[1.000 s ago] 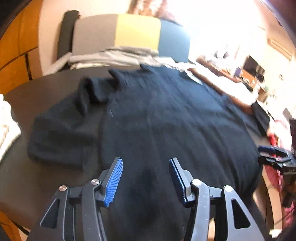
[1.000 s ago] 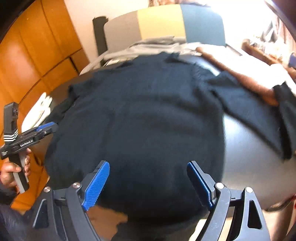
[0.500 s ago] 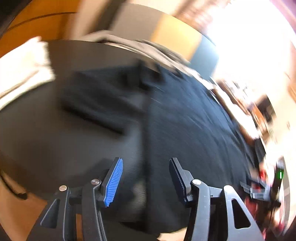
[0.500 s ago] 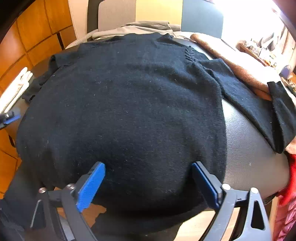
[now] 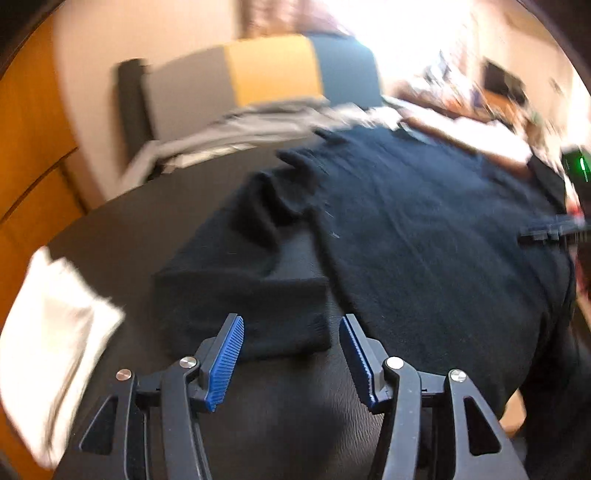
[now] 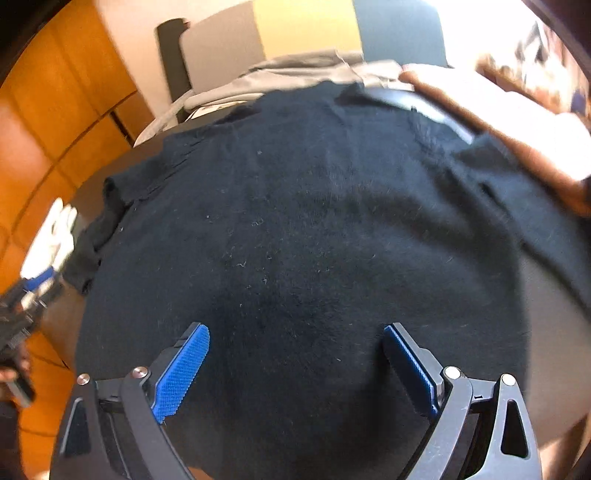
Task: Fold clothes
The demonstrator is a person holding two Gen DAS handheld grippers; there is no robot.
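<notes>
A black sweater [image 6: 314,229] lies spread flat on a dark round table [image 5: 122,229], neck toward the far side. Its left sleeve [image 5: 243,280] is bent over itself, with the cuff end lying just ahead of my left gripper [image 5: 291,332]. That gripper stands open, blue pads apart, nothing between them. My right gripper [image 6: 295,343] is open wide just above the sweater's lower body. The right sleeve [image 6: 535,206] stretches off toward the right. At the far right of the left wrist view the right gripper [image 5: 550,232] shows small; the left gripper [image 6: 26,302] shows in a hand at the right view's left edge.
A folded white cloth [image 5: 51,332] lies on the table's left edge. Grey garments [image 6: 295,74] are piled at the far side before a grey, yellow and blue chair back [image 6: 306,29]. A brown garment [image 6: 498,122] lies to the right. Orange wooden panels [image 6: 55,110] stand on the left.
The left gripper has swung left, away from the sweater's body, and now faces the folded left sleeve's cuff. The right gripper has come in lower over the sweater's hem area. Both stay open.
</notes>
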